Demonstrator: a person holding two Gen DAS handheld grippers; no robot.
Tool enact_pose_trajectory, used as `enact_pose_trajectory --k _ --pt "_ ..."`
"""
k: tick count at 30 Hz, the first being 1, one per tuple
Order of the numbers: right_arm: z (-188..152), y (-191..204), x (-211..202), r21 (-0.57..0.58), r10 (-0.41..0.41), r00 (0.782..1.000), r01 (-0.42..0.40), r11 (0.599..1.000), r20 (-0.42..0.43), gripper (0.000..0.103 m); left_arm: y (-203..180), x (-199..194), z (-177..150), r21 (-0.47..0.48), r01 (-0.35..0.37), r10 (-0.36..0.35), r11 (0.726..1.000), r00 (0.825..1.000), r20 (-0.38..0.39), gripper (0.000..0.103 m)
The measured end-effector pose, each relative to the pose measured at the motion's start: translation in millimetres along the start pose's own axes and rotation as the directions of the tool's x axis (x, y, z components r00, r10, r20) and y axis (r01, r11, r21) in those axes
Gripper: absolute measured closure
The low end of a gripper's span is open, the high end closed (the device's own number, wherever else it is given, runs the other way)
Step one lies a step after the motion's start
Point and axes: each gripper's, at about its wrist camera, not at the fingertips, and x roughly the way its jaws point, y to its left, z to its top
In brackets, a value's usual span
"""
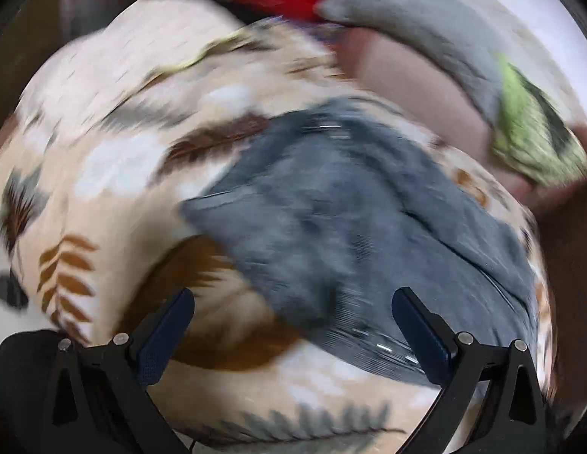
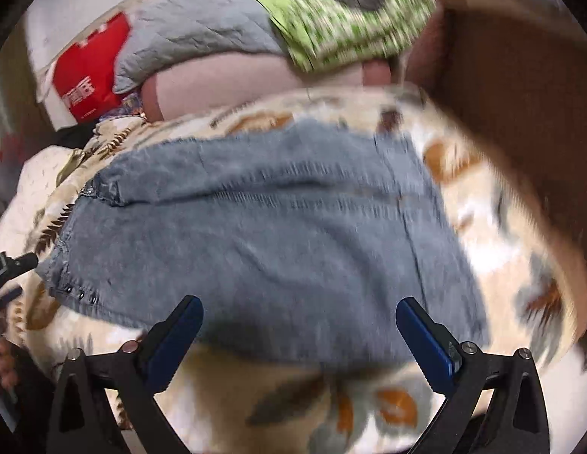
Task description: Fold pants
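Note:
The grey-blue denim pants [image 1: 342,223] lie in a compact folded block on a leaf-patterned bedspread [image 1: 104,174]. In the right wrist view the pants [image 2: 263,227] spread across the middle, with small studs along the left edge. My left gripper [image 1: 293,317] is open and empty, held above the pants' near edge. My right gripper [image 2: 299,325] is open and empty, just above the pants' near edge. Both views are blurred by motion.
A grey pillow [image 2: 202,38], a pink pillow [image 2: 236,83], a green patterned cloth [image 2: 342,19] and a red bag [image 2: 89,68] lie at the far side of the bed. A brown wooden board [image 2: 520,94] stands at the right. The other gripper's tip [image 2: 13,265] shows at the left edge.

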Motion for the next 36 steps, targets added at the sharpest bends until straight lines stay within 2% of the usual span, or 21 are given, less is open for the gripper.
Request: enact_pose_trajectory --k 2,4,6,7,8,10,11,13,16,17,18,20,22,23,24,25,26,27,29,31,36 --pt "-9 -22 4 0.091 0.042 0.998 -0.038 0.995 -0.047 0.000 13 8 7 -0.045 -0.040 0.040 0.998 0.999 -0.012 0.000" --pt "-16 -41 8 0.169 0.077 0.994 -0.063 0.984 -0.077 0.000 19 17 12 -0.076 -0.038 0.036 0.996 0.999 -0.028 0.000" --pt "-22 -66 12 0.300 0.141 0.985 -0.105 0.948 -0.100 0.000 22 33 17 -0.131 -0.017 0.007 0.991 0.997 -0.077 0.000" --pt "-25 -77 14 0.355 0.165 0.981 -0.119 0.927 -0.102 0.000 23 38 18 -0.164 0.003 -0.017 0.987 0.996 -0.088 0.010" --pt "-28 -95 17 0.442 0.201 0.974 -0.138 0.886 -0.101 0.000 25 42 18 -0.187 0.011 -0.029 0.982 0.995 -0.096 0.029" --pt "-34 -121 22 0.561 0.248 0.964 -0.155 0.813 -0.092 0.000 26 44 21 -0.204 -0.010 -0.009 0.979 0.996 -0.094 0.037" --pt "-37 -132 25 0.608 0.262 0.961 -0.159 0.778 -0.085 0.000 24 43 22 -0.203 0.002 -0.020 0.979 0.996 -0.085 0.050" --pt "-41 -149 30 0.666 0.286 0.956 -0.174 0.725 -0.062 0.000 23 47 24 -0.206 0.014 -0.034 0.978 0.995 -0.095 0.068" --pt "-41 -170 39 0.740 0.297 0.954 -0.176 0.649 -0.033 0.000 24 53 25 -0.227 0.014 -0.037 0.974 0.994 -0.101 0.068" --pt "-42 -179 43 0.773 0.302 0.953 -0.185 0.607 -0.009 0.000 24 56 27 -0.230 0.019 -0.043 0.973 0.994 -0.102 0.066" --pt "-43 -183 44 0.792 0.305 0.952 -0.192 0.580 0.007 0.001 23 58 27 -0.236 0.033 -0.059 0.971 0.993 -0.100 0.061" --pt "-39 -188 44 0.806 0.302 0.953 -0.198 0.558 0.024 0.005 23 60 29 -0.246 0.099 -0.121 0.964 0.990 -0.077 0.037" --pt "-34 -192 44 0.804 0.280 0.960 -0.184 0.565 0.022 0.019 17 60 29 -0.213 0.085 -0.104 0.973 0.991 -0.082 0.035" --pt "-32 -194 42 0.799 0.268 0.963 -0.177 0.574 0.020 0.040 12 61 30 -0.180 0.066 -0.084 0.981 0.992 -0.092 0.034" --pt "-31 -194 43 0.797 0.272 0.962 -0.178 0.577 0.017 0.072 10 62 30 -0.162 0.056 -0.072 0.985 0.992 -0.099 0.035" --pt "-31 -193 46 0.800 0.280 0.960 -0.175 0.574 0.009 0.080 8 62 31 -0.155 0.050 -0.066 0.987 0.993 -0.101 0.040" --pt "-33 -195 50 0.809 0.297 0.955 -0.172 0.562 -0.003 0.081 10 61 32 -0.160 0.043 -0.059 0.986 0.994 -0.097 0.073" --pt "-36 -197 55 0.809 0.303 0.953 -0.176 0.561 -0.003 0.083 14 63 34 -0.173 0.049 -0.069 0.984 0.992 -0.106 0.087" --pt "-34 -197 52 0.788 0.295 0.956 -0.181 0.588 -0.001 0.085 26 65 37 -0.233 0.090 -0.120 0.968 0.986 -0.118 0.087" --pt "-29 -193 47 0.761 0.295 0.955 -0.190 0.621 -0.002 0.090 30 59 40 -0.233 0.085 -0.111 0.969 0.989 -0.098 0.089" --pt "-1 -181 31 0.668 0.269 0.963 -0.208 0.715 0.012 0.093 20 7 32 -0.190 0.101 -0.093 0.977 0.994 0.048 0.091"
